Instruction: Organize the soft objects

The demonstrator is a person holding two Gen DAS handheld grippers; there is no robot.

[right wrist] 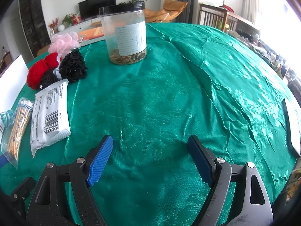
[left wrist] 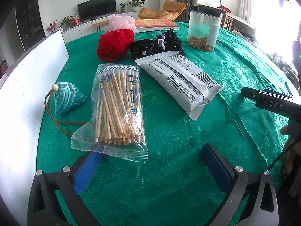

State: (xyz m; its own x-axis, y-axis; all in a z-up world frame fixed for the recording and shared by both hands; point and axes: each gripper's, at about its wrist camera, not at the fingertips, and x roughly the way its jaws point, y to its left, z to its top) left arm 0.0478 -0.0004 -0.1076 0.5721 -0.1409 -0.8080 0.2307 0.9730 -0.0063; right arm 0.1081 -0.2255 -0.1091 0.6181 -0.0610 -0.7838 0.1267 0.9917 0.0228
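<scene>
A: Left wrist view. Left gripper (left wrist: 150,162) spread wide, holding nothing; its left pad (left wrist: 86,171) under the swab bag (left wrist: 116,109) hem. Yarn (left wrist: 114,44) upper centre.

B: Handling?

A: Probably light, squashy; pinch mid-ball.

B: Right wrist view?

A: Right gripper (right wrist: 148,160) wide, empty over cloth (right wrist: 169,94). Yarn (right wrist: 40,69) far left.

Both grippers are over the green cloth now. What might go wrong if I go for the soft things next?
1. The left gripper has one pad under the edge of the cotton swab bag; closing could snag that bag instead of a soft item.
2. The red yarn and black lace piece touch, so pulling one may drag the other.
3. The jar stands close behind them; a wide reach might tip it.
</scene>
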